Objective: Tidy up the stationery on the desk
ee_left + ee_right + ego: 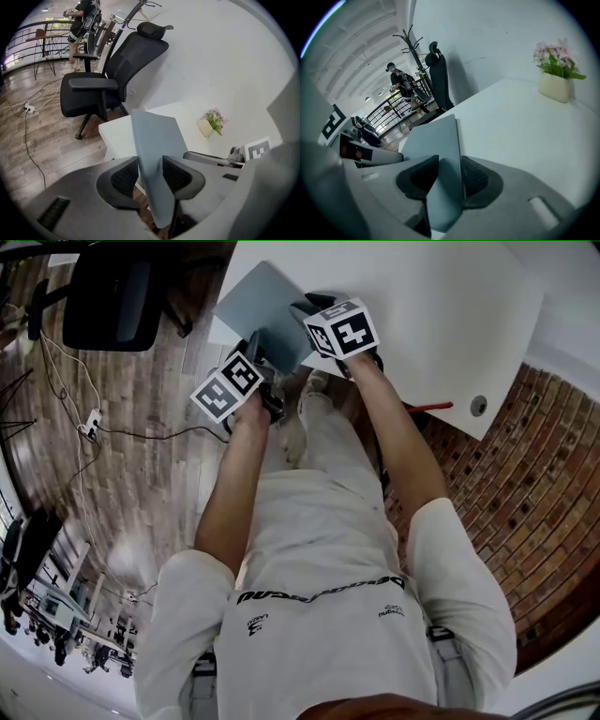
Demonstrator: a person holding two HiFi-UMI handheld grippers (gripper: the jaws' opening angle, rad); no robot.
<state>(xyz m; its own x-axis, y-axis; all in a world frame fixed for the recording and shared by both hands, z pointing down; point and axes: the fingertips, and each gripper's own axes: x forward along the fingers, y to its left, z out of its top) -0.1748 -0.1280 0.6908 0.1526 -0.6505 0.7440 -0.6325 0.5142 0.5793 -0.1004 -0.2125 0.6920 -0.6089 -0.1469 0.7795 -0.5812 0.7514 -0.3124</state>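
The left gripper [150, 176] and right gripper [447, 176] are both clamping the grey notebook [262, 306], sharing its weight. They are holding it tilted over the desk's [450, 315] near corner, likely for placing.

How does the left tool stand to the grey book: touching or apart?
Touching. The left gripper view shows it: the grey book passes between the pads of the left tool, and both pads meet its faces with no gap.
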